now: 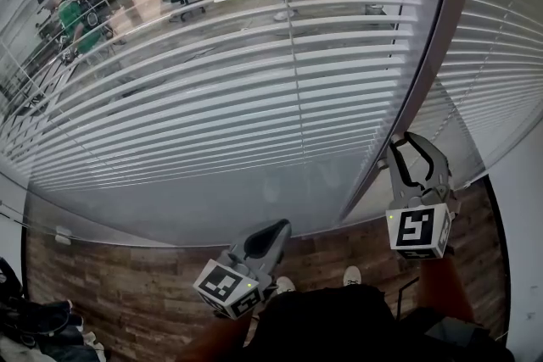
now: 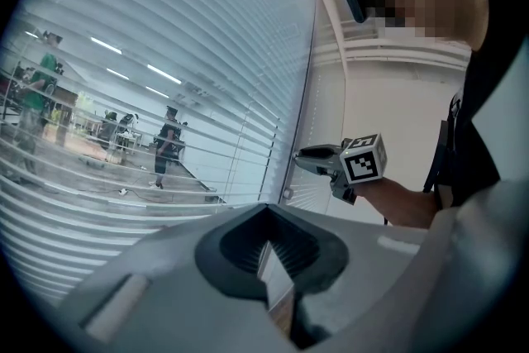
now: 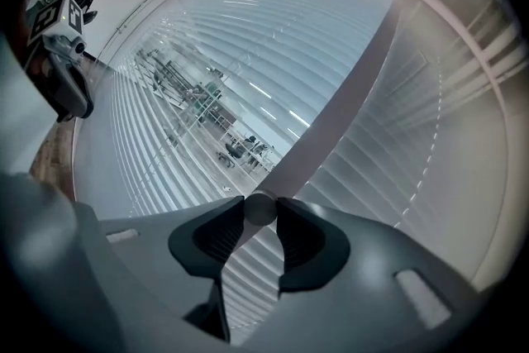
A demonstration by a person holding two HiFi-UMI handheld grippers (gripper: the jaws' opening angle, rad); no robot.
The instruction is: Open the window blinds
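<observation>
Right claw (image 1: 413, 150) pinches the rounded lower end of the tilt wand (image 3: 260, 208). In the head view the wand's long axis rises to the top edge, so opening likely means twisting about it. The window blinds (image 1: 212, 89) fill the left. Left claw (image 1: 270, 235), shut and empty, sits lower centre, farther away.

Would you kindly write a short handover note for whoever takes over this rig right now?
Right claw: shut on the bottom end of the blind wand, beside the window frame post.
Left claw: tips together, empty, held low and away from the window blinds.
Done: the slats are tilted enough that the office beyond shows through.
Left: probably twist the wand further if a wider opening is wanted, then let go.
</observation>
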